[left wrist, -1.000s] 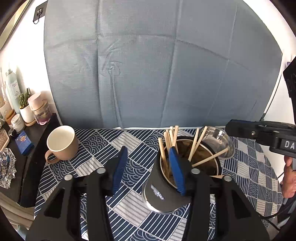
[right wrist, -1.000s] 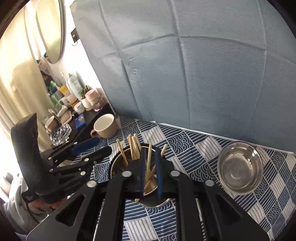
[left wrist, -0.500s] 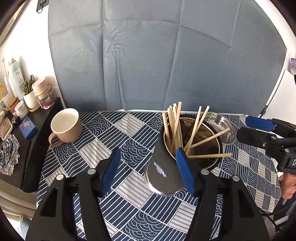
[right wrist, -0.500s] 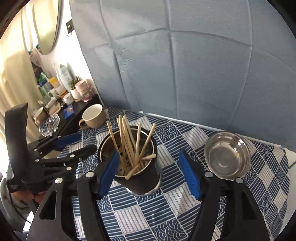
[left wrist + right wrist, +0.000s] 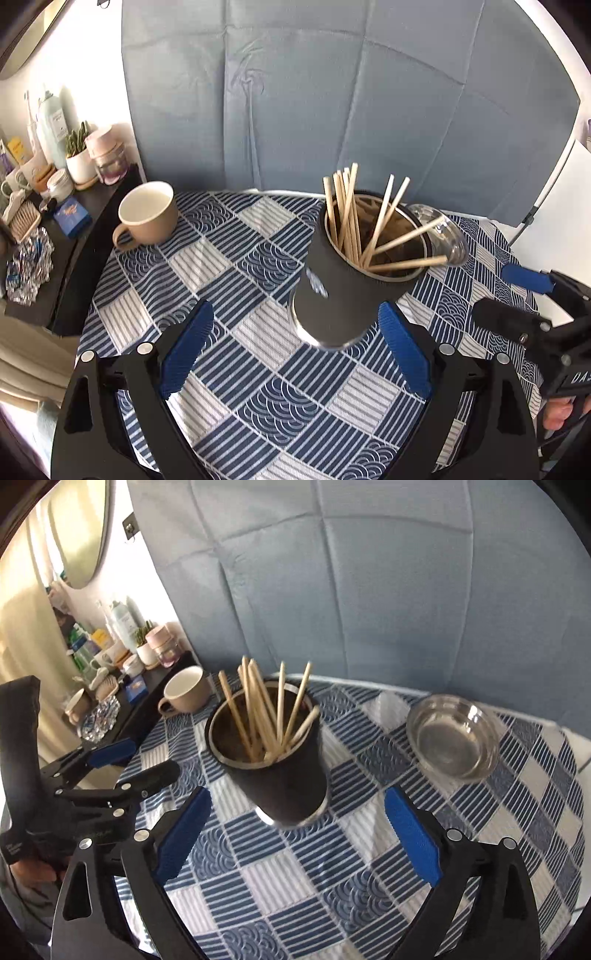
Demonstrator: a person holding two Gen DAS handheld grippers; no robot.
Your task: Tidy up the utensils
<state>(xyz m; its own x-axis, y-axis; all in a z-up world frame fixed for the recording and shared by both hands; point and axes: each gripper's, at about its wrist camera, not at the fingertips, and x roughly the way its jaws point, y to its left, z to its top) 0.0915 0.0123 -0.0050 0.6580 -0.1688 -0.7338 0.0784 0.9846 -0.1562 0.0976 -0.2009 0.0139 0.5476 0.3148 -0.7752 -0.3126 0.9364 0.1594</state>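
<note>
A dark metal cup (image 5: 343, 295) (image 5: 280, 775) stands upright on the blue patterned tablecloth (image 5: 258, 369) (image 5: 332, 867), holding several wooden chopsticks (image 5: 351, 218) (image 5: 266, 716) that fan out above its rim. My left gripper (image 5: 295, 354) sits just short of the cup, its jaws opening wide, and the pads are apart from the cup. My right gripper (image 5: 295, 834) is likewise drawn back from the cup, jaws opening, nothing between them. Each gripper shows in the other's view, the right gripper (image 5: 517, 295) at the right edge, the left gripper (image 5: 122, 760) at the left.
A beige mug (image 5: 147, 214) (image 5: 184, 690) stands at the cloth's far left. A glass bowl (image 5: 454, 734) (image 5: 443, 232) sits right of the cup. A dark side shelf (image 5: 92, 206) with bottles, jars and a small plant runs along the left. A grey-blue backdrop hangs behind.
Both grippers have opened wide and pulled back from the cup. The right one was closed among the chopsticks a second ago; the chopsticks now stand free in the cup.
</note>
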